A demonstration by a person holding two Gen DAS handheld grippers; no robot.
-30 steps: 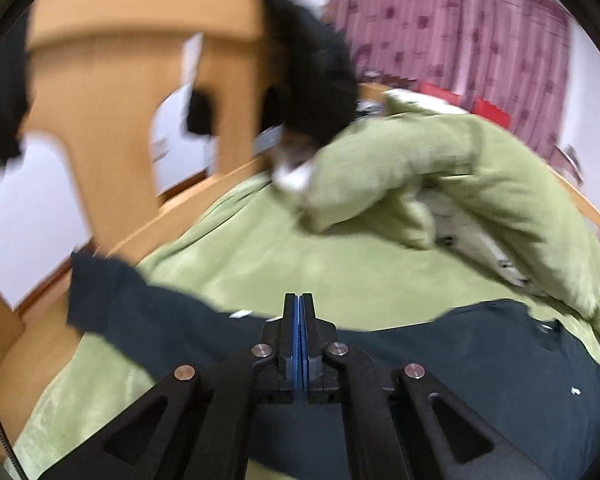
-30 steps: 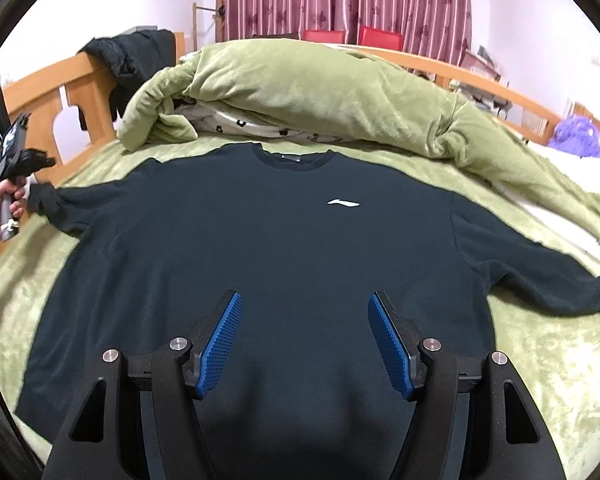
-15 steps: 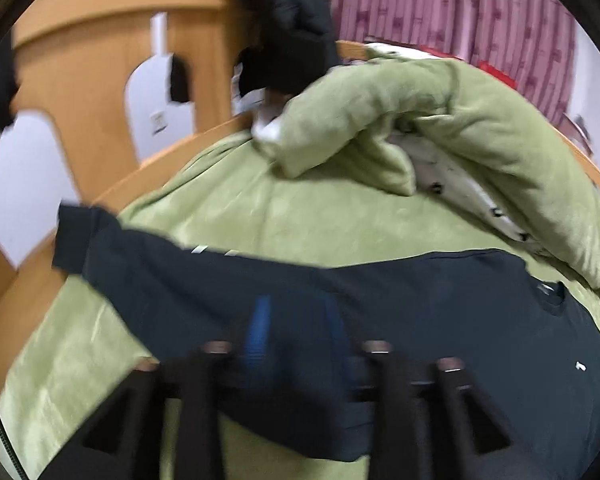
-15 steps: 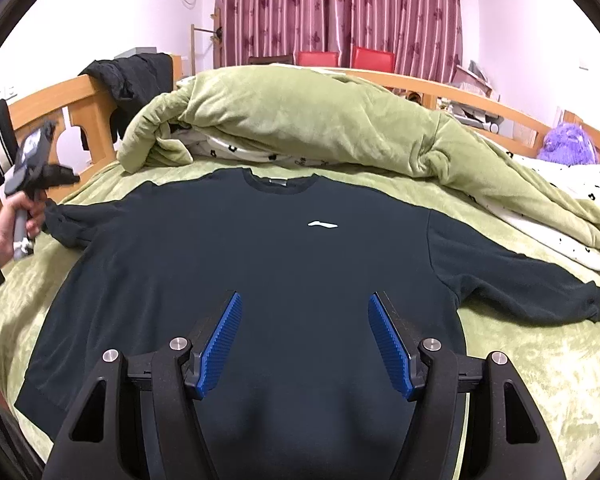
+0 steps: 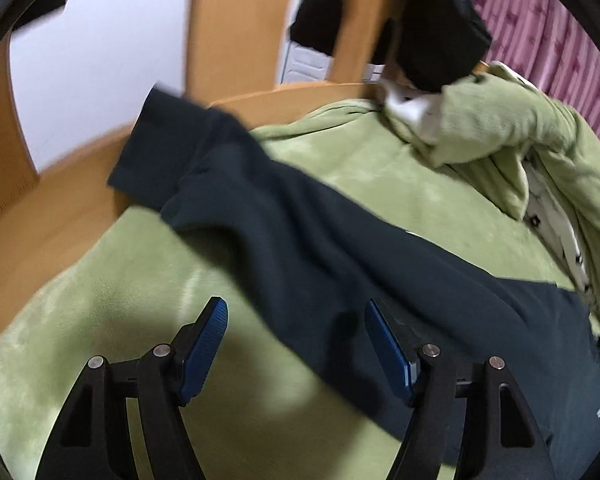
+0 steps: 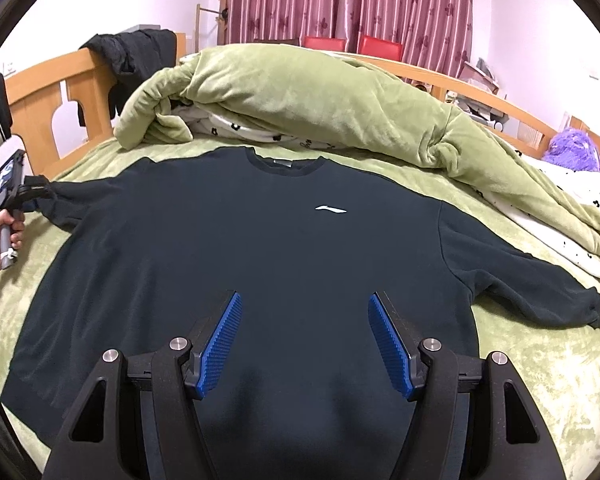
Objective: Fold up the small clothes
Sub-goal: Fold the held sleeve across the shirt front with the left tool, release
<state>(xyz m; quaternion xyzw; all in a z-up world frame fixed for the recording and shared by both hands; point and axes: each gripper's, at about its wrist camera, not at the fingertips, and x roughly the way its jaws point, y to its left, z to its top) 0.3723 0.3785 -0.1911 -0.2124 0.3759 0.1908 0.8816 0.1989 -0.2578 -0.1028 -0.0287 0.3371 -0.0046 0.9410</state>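
Note:
A dark navy sweatshirt [image 6: 260, 264] with a small white logo lies face up, spread flat on the green bedspread [image 6: 540, 368], both sleeves stretched out sideways. My right gripper [image 6: 305, 320] hovers open over its lower body, nothing between the blue pads. In the left wrist view the left sleeve [image 5: 284, 232] runs diagonally, its cuff reaching the wooden bed frame [image 5: 60, 216]. My left gripper [image 5: 295, 306] is low over that sleeve, its jaws opening; the sleeve's edge lies between the fingers but the pads do not press it. From the right wrist view, the left gripper [image 6: 32, 196] sits at the sleeve's end.
A rolled green quilt [image 6: 320, 104] with a white flowered lining lies across the bed behind the collar. A black garment [image 6: 136, 52] hangs on the wooden headboard [image 6: 44, 92]. Maroon curtains, red chairs and a purple plush toy [image 6: 572, 148] are beyond the bed.
My left gripper went from shut to open and dropped closer to the sleeve and bed. The right gripper stayed open and still.

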